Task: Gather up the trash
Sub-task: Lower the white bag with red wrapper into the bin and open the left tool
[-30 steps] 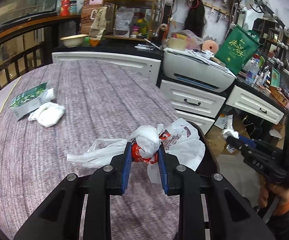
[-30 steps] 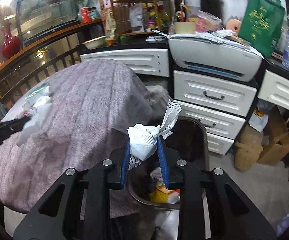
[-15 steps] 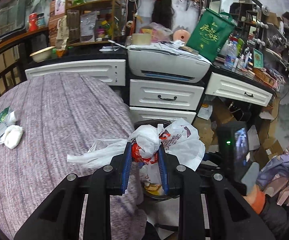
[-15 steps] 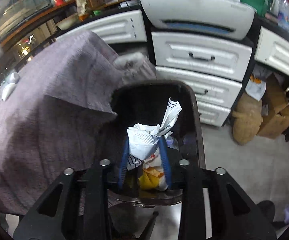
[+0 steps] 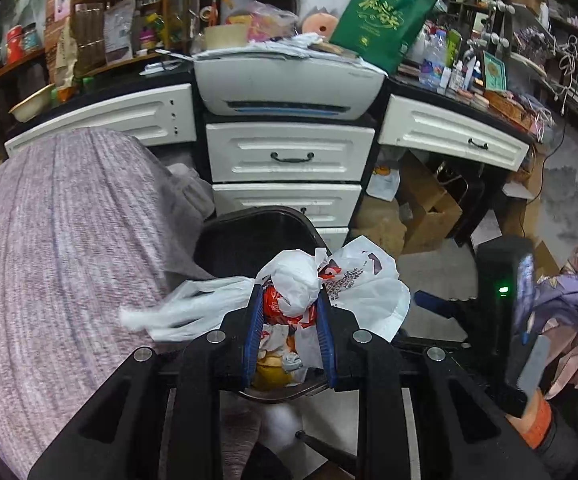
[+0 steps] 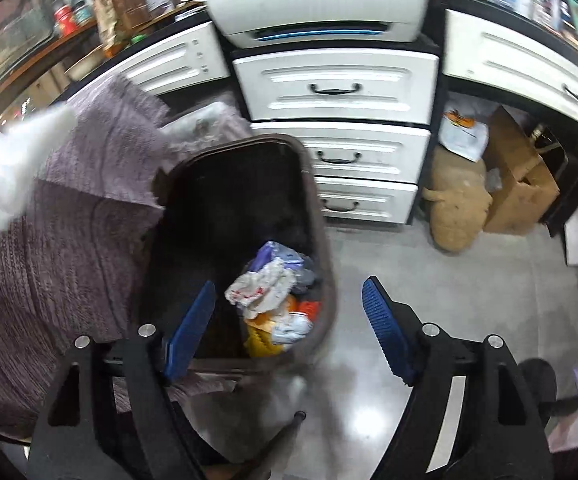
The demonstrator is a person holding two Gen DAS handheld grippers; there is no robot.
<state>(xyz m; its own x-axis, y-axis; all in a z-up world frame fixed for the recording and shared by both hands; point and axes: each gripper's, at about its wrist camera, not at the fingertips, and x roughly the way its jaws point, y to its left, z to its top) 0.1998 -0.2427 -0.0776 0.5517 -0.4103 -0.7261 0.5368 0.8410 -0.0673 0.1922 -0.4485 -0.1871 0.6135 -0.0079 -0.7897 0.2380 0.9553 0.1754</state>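
Fingers of left gripper (image 5: 289, 312) clamped on plastic bag (image 5: 301, 284) above bin (image 6: 225, 216); right gripper (image 6: 289, 320) spread wide, empty.

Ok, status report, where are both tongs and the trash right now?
Right tongs open, empty, above the dark brown plastic bin. Left tongs shut on the crumpled white plastic bag bundle, over the bin. Nothing in the way.

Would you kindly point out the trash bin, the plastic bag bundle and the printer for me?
trash bin (image 6: 317, 200): right wrist view, on its brown right-hand rim.
plastic bag bundle (image 5: 295, 278): left wrist view, on the white knotted top between the left jaws.
printer (image 5: 289, 80): left wrist view, on its white front face.
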